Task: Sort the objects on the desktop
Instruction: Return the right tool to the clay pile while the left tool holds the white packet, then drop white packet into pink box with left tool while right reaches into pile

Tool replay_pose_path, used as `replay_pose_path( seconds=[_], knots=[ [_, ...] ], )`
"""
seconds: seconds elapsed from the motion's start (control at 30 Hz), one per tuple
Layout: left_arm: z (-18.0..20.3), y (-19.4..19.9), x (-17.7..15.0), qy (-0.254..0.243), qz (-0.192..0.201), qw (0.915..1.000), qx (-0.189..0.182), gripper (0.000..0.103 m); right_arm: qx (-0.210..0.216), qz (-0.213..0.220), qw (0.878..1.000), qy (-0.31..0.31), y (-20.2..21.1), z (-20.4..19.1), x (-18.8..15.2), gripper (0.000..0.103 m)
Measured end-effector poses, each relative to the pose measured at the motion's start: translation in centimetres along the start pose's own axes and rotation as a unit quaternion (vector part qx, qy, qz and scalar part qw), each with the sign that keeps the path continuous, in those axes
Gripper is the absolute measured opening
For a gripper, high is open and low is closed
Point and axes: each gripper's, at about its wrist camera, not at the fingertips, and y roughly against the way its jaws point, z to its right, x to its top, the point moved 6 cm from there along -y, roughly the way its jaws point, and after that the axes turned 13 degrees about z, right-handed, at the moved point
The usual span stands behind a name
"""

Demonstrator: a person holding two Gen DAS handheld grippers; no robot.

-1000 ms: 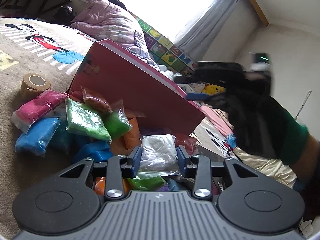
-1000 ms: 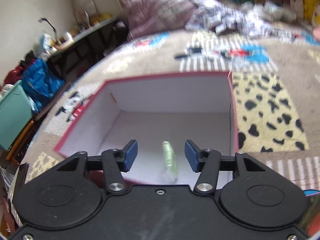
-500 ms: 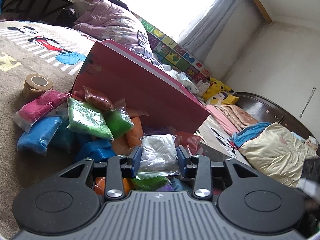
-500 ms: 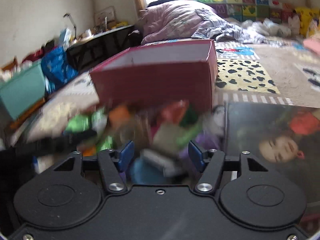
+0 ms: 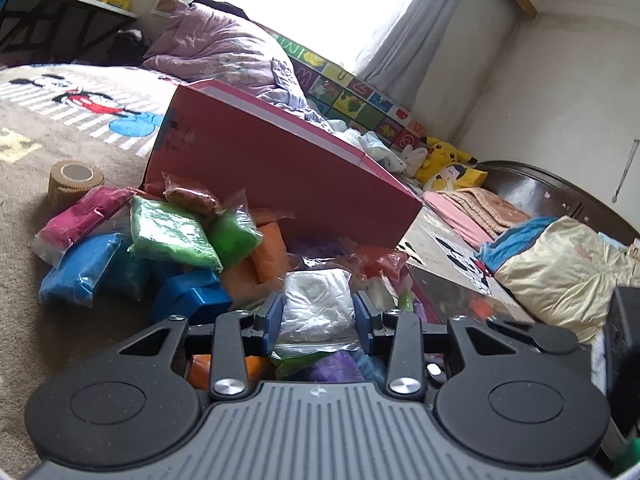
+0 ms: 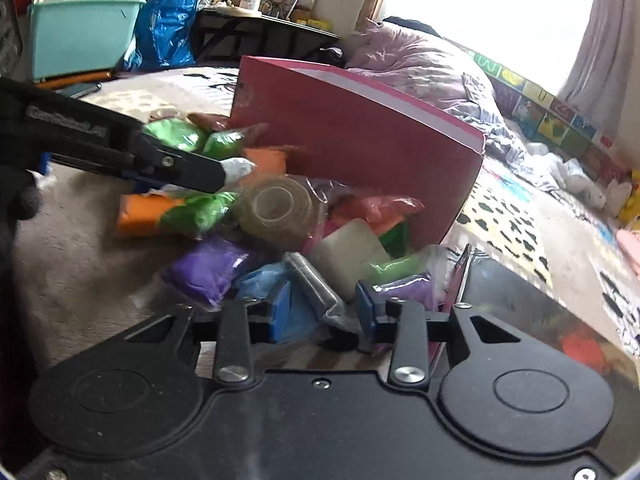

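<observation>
A pile of coloured clay bags lies on the carpet in front of a pink box [image 5: 280, 168], which also shows in the right wrist view [image 6: 360, 140]. My left gripper [image 5: 318, 320] is shut on a white clay bag [image 5: 316, 300]; it also appears in the right wrist view [image 6: 236, 170] with the white bag [image 6: 240, 167] at its tips. My right gripper [image 6: 324, 310] is open and empty, low over a blue bag [image 6: 260, 276], a clear bag [image 6: 316, 284] and a purple bag [image 6: 404, 286]. A tape roll [image 6: 276, 208] lies in the pile.
Green [image 5: 168, 232], blue [image 5: 76, 268], magenta [image 5: 80, 212] and orange [image 5: 272, 252] bags lie left of the pile. A tan tape roll [image 5: 74, 180] stands on the carpet. A glossy dark board [image 6: 540, 312] lies right. A teal bin [image 6: 80, 36] stands far left.
My right gripper left the inside of the pink box, where it dropped a green bag, and came down low over the pile. My left gripper stayed shut on the white bag.
</observation>
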Motion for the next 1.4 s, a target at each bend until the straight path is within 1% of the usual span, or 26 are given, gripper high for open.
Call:
replay_pose_path(
  seconds=[0.07, 0.1, 0.2, 0.33, 0.43, 0.6, 0.83, 1.0, 1.23, 1.33, 1.4],
  knots=[
    [0.4, 0.2, -0.1, -0.010, 0.000, 0.9999, 0.000, 0.037, 0.011, 0.002, 1.000, -0.013, -0.7, 0.3, 0.1, 0.030],
    [0.5, 0.3, -0.1, -0.017, -0.001, 0.9999, 0.001, 0.037, 0.018, 0.003, 1.000, -0.020, -1.1, 0.4, 0.1, 0.023],
    [0.8, 0.5, -0.2, -0.030, -0.001, 0.9995, 0.006, 0.037, 0.026, 0.008, 0.999, -0.042, -1.2, 0.9, -0.1, 0.019],
    [0.8, 1.0, 0.1, -0.020, 0.001, 0.9996, 0.017, 0.037, 0.032, 0.016, 0.997, -0.071, -0.6, 1.4, -0.3, 0.017],
    [1.2, 1.7, 0.3, -0.014, -0.002, 0.9996, 0.024, 0.037, 0.039, 0.027, 0.993, -0.110, 0.0, 2.0, -0.1, 0.015],
    [2.0, 2.1, 1.3, -0.031, -0.008, 0.9987, 0.040, 0.037, 0.052, 0.039, 0.985, -0.162, 0.4, 2.8, 0.4, 0.014],
    [3.4, 1.2, 3.8, -0.057, -0.002, 0.9971, 0.049, 0.037, 0.070, 0.049, 0.980, -0.177, 0.4, 2.5, 1.1, 0.013],
    [5.2, -0.2, 6.1, -0.079, 0.003, 0.9959, 0.044, 0.037, 0.085, 0.037, 0.980, -0.179, -0.2, 1.7, 0.8, 0.013],
    [8.3, -3.0, 10.6, -0.121, 0.024, 0.9920, 0.028, 0.037, 0.093, 0.029, 0.976, -0.193, -0.6, 1.9, 0.5, 0.013],
    [8.8, -5.1, 12.3, -0.132, 0.027, 0.9904, 0.031, 0.037, 0.096, 0.025, 0.975, -0.199, -0.8, 2.0, 0.1, 0.013],
    [8.7, -6.7, 13.2, -0.137, 0.022, 0.9894, 0.042, 0.037, 0.099, 0.024, 0.974, -0.202, -1.0, 2.0, 0.1, 0.013]
  ],
)
